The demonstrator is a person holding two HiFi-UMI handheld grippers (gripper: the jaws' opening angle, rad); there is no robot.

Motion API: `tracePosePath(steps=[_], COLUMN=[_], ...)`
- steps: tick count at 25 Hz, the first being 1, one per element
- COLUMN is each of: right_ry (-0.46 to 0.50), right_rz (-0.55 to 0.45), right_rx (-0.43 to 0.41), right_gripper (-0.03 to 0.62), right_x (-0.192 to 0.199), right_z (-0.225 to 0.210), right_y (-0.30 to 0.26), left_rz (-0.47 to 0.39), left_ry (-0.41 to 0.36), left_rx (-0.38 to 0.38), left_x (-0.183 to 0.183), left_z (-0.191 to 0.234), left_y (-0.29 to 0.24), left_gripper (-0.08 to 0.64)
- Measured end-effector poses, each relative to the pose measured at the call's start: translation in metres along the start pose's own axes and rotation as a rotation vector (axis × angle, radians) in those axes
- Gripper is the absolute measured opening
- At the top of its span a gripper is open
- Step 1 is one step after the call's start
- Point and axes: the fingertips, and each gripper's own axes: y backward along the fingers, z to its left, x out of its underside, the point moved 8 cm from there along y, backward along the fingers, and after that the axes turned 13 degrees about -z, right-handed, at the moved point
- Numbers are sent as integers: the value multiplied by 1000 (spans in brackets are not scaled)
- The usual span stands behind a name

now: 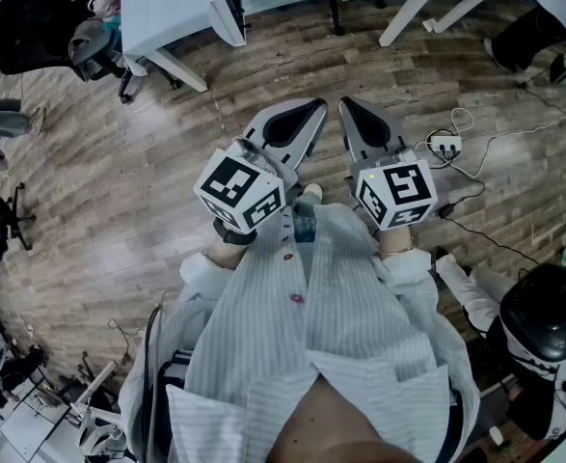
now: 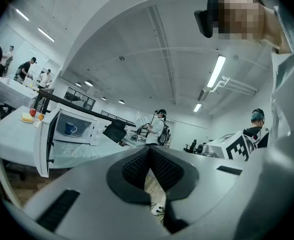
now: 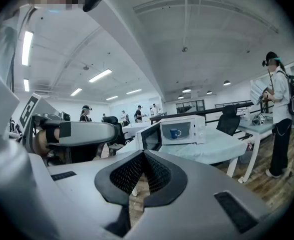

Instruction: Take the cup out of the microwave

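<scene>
Cup [image 3: 175,133] sits inside the open microwave [image 3: 201,128], well apart from left tongs [image 2: 149,151] and right tongs [image 3: 144,155], both clenched empty; arriving unopened would probably topple it

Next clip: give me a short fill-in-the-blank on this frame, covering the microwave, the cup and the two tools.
1. The cup inside the microwave is ____ in colour.
2. The microwave's door stands ____.
3. The left tool and the right tool each have their jaws ____, with nothing between them.
4. The microwave stands on a ____.

Missing words: blue; open; shut; table.
</scene>
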Motion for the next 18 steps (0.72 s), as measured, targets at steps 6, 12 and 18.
tracePosePath(steps=[6,12,18], right_ry=[-13,-17,-31], right_rz=[0,-8,1], right_rx=[8,1,-2], right_gripper=[32,32,34], right_x=[3,4,9], right_z=[-8,-17,-20], right_y=[11,21,22], left_rz=[-8,-19,-4], left_ry=[-6,-21,-23], left_rx=[-2,-9,-21], left_x=[4,9,14], left_z=[-9,-22,-22], left_y=[-7,-10,-10], left_gripper=[8,8,8])
